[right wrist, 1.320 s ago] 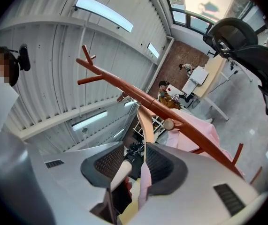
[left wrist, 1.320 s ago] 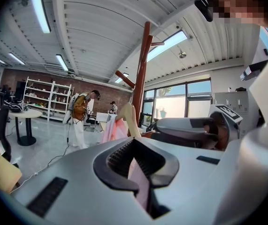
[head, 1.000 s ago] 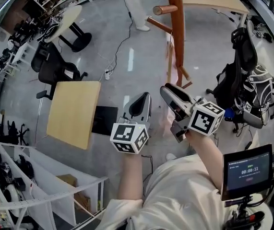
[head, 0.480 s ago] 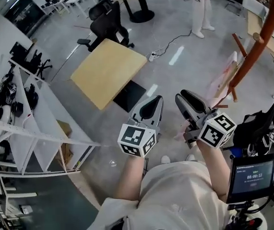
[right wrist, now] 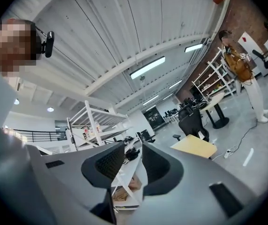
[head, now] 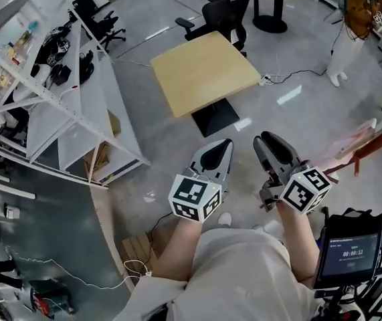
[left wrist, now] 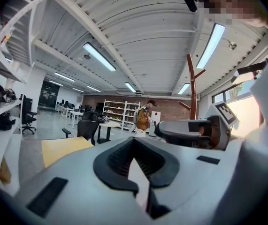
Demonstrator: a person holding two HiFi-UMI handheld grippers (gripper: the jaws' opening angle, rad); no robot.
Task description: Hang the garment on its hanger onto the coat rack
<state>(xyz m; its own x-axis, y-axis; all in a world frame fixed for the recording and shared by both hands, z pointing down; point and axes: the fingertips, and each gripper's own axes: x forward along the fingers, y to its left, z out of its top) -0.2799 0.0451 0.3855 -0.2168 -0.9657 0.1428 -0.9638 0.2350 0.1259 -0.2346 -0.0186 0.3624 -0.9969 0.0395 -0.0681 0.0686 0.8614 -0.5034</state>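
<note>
I see a wooden table (head: 204, 72) on glossy grey floor (head: 144, 179), white shelving (head: 70, 112) leftward, black office chairs (head: 225, 11) beyond.

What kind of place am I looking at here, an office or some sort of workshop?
Probably an open-plan lab or workshop-style office: white metal shelving stacked with gear, black office chairs near a light wooden table, and strip lights on a bare industrial ceiling.

One number to read
The screen (head: 351, 251) at the bottom right shows a clock that reads 00:00:12. The tiny words above it are too small to read.
</note>
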